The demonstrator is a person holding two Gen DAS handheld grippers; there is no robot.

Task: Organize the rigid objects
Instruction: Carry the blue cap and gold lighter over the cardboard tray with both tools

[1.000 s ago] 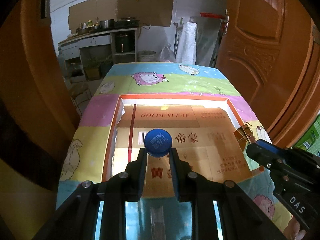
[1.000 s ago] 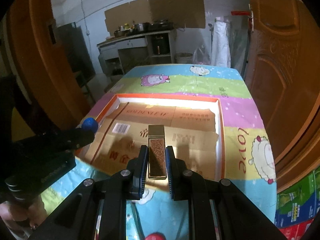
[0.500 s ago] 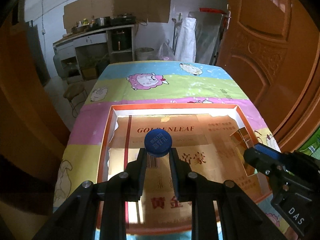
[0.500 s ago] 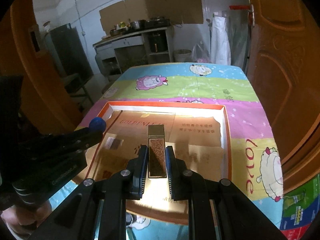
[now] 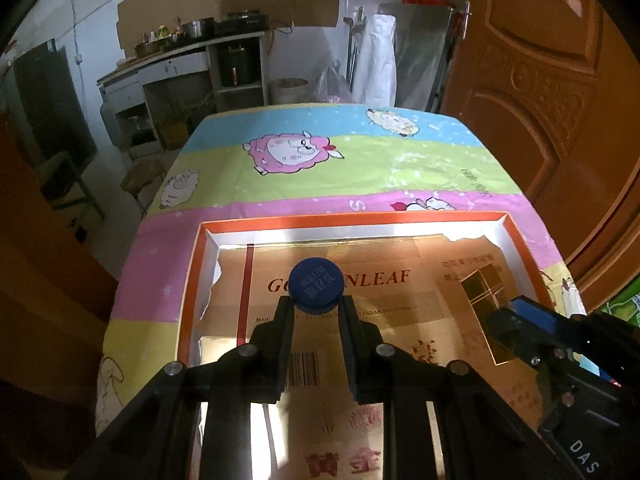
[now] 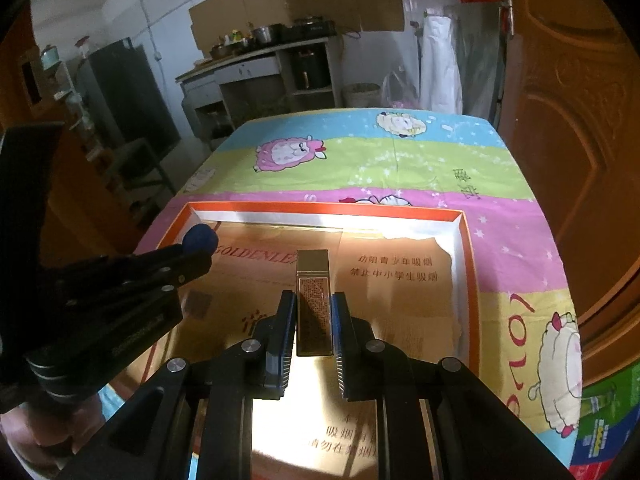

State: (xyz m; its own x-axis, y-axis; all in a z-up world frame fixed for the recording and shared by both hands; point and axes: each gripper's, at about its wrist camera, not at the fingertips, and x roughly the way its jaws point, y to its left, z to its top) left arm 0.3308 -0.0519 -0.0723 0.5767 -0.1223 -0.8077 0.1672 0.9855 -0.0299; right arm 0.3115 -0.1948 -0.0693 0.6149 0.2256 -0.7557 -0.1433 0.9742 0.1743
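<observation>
Both grippers poised above the orange-rimmed tray (image 5: 192, 280), which lies on a cartoon-sheep tablecloth (image 5: 352, 168) and is lined with gold printed cardboard (image 6: 392, 280). The left gripper (image 5: 315, 312) is clamped on a blue bottle cap (image 5: 316, 285), pinched only at its lower edge; the right gripper (image 6: 314, 320) is closed on a slim gold box (image 6: 313, 300) that projects well past the fingertips. Neither object appears to touch the tray yet. Likely hazards: the round cap, held by so little of its rim, may squirt out or roll when released; the gold box — long and narrow — may tip if set down on end, or pivot in the grip; and the two tools, near each other over the tray, may collide.
</observation>
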